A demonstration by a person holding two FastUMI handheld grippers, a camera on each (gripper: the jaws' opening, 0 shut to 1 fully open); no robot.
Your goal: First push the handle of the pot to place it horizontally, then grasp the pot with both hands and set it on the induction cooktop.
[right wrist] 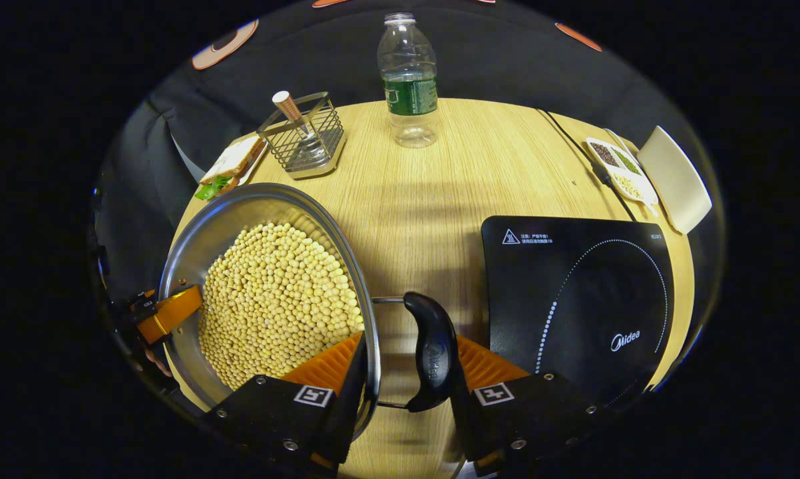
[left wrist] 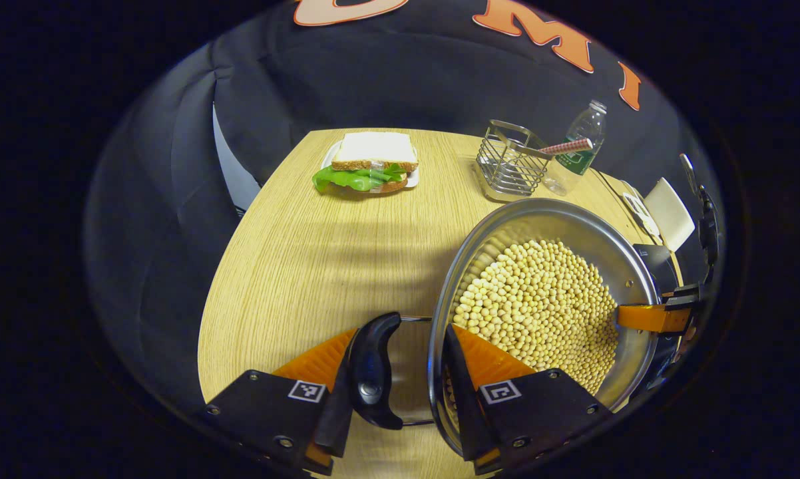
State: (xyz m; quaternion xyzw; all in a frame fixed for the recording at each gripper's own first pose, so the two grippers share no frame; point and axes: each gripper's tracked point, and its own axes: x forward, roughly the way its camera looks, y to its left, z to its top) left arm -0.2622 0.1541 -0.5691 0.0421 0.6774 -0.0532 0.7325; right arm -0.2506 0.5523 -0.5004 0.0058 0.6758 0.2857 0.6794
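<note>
So the steel pot (left wrist: 546, 266) is full of soybeans (left wrist: 540, 313) and sits on the wooden table (left wrist: 307, 266), left of the black induction cooktop (right wrist: 573, 293) — not on it yet, there's a strip of bare table between them in the right gripper view. Each gripper has one of the pot's side handles. In the left gripper view, the left gripper (left wrist: 403, 379) straddles the black loop handle (left wrist: 373, 372) and the pot's rim: one finger sits outside the handle, the other reaches over the rim onto the beans, jaws closed down about as far as that pinch allows. Same deal opposite: the right gripper (right wrist: 406, 372) has the other black handle (right wrist: 432, 352) and the rim squeezed between its fingers, one finger inside the pot and one on the handle's outer side. Each one also shows at the far rim in the other's view. At the back of the table there's a sandwich (left wrist: 367, 166) on a plate, a wire basket (right wrist: 303, 140) holding a striped stick, a plastic water bottle (right wrist: 410, 80), and off to the right a small divided dish (right wrist: 621, 167) of grains.
</note>
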